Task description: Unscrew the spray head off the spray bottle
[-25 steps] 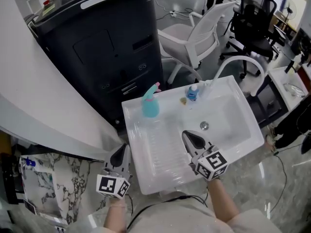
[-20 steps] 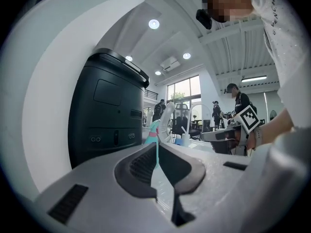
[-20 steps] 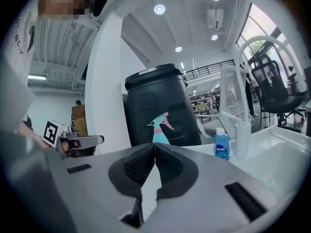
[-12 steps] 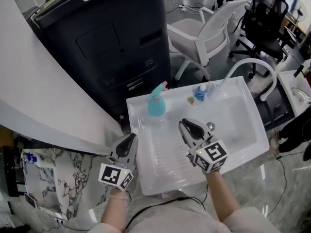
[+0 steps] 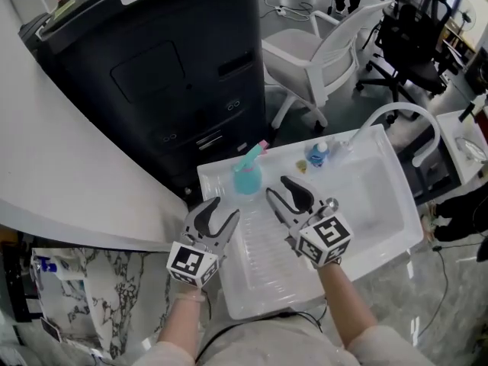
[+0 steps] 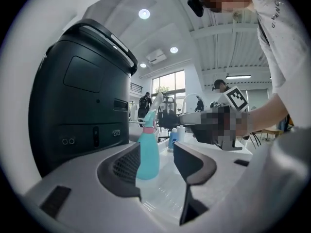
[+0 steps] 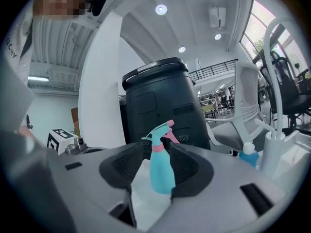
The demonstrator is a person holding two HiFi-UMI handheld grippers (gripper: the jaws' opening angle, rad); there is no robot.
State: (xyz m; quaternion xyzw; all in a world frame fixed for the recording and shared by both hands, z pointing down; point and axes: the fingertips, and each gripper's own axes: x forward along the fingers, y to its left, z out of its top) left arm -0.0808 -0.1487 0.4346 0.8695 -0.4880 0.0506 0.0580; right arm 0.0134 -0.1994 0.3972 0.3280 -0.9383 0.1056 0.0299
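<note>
the spray bottle (image 5: 247, 177) stands upright at the far left corner of the sink (image 5: 374, 185), just beyond both tools. your left gripper (image 5: 219, 212) and right gripper (image 5: 276, 187) are opening, nothing in either. the right one is nearer, with the bottle just ahead and slightly left of it.

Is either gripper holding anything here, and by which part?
Nothing is held. The left gripper and right gripper are both opening with empty jaws; the bottle stands free ahead of them, on the sink.
</note>
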